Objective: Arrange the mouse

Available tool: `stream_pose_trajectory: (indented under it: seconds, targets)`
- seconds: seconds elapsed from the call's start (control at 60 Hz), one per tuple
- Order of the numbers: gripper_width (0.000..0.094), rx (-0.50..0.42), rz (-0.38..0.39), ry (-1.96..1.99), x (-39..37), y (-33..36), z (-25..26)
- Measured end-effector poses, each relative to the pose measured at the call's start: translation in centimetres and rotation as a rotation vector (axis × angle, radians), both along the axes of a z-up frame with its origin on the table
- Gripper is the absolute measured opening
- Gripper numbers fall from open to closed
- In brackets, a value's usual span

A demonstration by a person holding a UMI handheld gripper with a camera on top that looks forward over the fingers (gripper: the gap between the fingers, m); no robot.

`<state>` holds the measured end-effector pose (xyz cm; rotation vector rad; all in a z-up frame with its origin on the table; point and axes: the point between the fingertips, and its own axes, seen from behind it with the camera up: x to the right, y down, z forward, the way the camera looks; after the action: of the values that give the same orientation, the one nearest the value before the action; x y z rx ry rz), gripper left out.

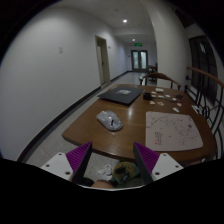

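Brown wooden table [118, 125]; grey mouse [109, 121] on it, white printed sheet [174, 130] beside, grey laptop [124, 94] beyond; magenta pads [80, 157].

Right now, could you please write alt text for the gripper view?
The tool, fingers open and empty, is above the near edge of a wooden table. A grey mouse lies ahead, with white paper beside it and a closed laptop beyond.

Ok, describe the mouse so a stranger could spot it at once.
Start at the long wooden table running down the corridor. On its near end, ahead of the open gripper, lies the mouse, left of the white sheet and nearer than the laptop. It is the only small, rounded grey thing there; its neighbours are flat.
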<state>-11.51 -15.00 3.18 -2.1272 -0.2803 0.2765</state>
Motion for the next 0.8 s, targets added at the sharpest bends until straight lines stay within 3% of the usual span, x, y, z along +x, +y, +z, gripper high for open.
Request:
stream_pose_trajectory:
  seconds: [0.217,0.317,0.367,0.617,0.7,0.767,0.8]
  targets:
    - [0.0838,-0.025,0.012,-0.079,-1.7,5.6,-3.1]
    - [0.0842,-0.03,0.004,-0.107,2.1,6.4,-3.3]
    - [0.084,-0.048,-0.008,-0.106,-2.1,9.3,-4.2]
    - [0.083,-0.09,-0.026,-0.111,-3.4,13.8,-4.4]
    - [0.074,-0.099,-0.036,-0.113,-3.6,14.7,-4.4]
    - [0.0506,-0.1,-0.035,-0.12,-3.6,15.5,-4.5]
    - [0.0469,-0.1,-0.032,-0.11,-3.9,15.6,-4.5]
